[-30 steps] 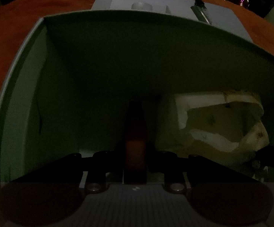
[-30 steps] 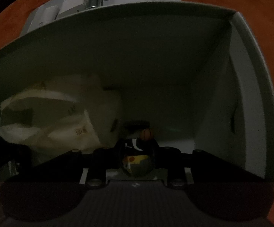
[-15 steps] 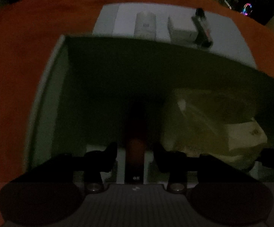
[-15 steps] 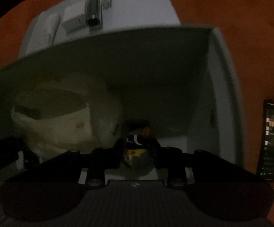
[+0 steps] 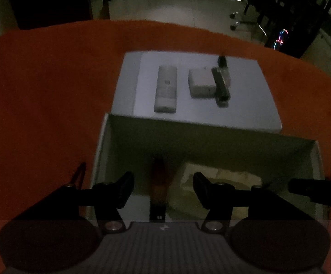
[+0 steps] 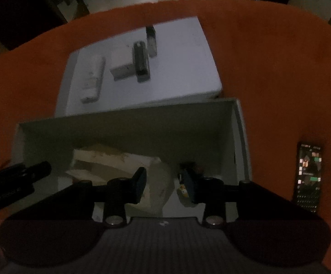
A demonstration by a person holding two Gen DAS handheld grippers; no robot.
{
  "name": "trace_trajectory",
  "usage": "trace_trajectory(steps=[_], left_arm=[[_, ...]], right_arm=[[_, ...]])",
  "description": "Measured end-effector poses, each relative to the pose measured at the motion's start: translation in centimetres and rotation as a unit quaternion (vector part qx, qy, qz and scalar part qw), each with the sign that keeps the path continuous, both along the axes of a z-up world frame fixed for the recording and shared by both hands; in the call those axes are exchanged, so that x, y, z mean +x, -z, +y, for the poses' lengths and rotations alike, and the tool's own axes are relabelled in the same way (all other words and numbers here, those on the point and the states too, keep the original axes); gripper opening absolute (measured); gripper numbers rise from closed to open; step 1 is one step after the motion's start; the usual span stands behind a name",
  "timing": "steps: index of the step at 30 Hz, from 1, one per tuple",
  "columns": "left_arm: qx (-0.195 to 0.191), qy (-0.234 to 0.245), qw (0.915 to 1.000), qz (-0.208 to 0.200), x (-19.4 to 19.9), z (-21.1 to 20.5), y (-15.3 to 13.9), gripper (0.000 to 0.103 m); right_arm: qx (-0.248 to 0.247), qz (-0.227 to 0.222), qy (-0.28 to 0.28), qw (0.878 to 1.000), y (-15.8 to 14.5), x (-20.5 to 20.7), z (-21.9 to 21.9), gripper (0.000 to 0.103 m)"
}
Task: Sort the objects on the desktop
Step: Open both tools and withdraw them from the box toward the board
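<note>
I have both grippers above the open box [image 5: 101, 141]. My left gripper [image 5: 163, 188] is opening, its jaws clear of the dark reddish stick [image 5: 158, 182] lying on the box floor below. My right gripper [image 6: 164, 186] is opening too; the small toy figure [image 6: 185, 188] sits in the box's right corner beside a crumpled bag [image 6: 110, 162]. No writing is legible; the phone [image 6: 308, 175] screen near the tabletop's right edge is too small to read.

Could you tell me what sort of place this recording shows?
Probably a dim home or office room: an orange table holding a white box, a lit phone, and a tiled floor with a chair behind.
</note>
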State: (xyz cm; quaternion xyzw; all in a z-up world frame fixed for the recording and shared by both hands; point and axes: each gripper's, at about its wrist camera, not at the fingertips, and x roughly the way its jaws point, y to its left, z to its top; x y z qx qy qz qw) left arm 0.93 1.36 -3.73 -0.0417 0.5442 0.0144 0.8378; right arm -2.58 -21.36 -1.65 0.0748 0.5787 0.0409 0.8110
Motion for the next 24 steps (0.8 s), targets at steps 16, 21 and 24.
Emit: trace_trajectory(steps=[16, 21, 24], left_arm=[[-0.003, -0.021, 0.9998, 0.001, 4.2, 1.7, -4.0, 0.053], [-0.001, -0.021, 0.9997, 0.01, 7.0, 1.5, -3.2, 0.053], [-0.001, -0.021, 0.9996, 0.019, 8.8, 1.4, -2.3, 0.053]], right_arm=[[0.009, -0.005, 0.001, 1.0, -3.0, 5.4, 0.4, 0.041], [0.015, 0.006, 0.001, 1.0, -2.3, 8.2, 0.5, 0.041], [0.014, 0.015, -0.002, 1.0, -1.4, 10.1, 0.7, 0.041]])
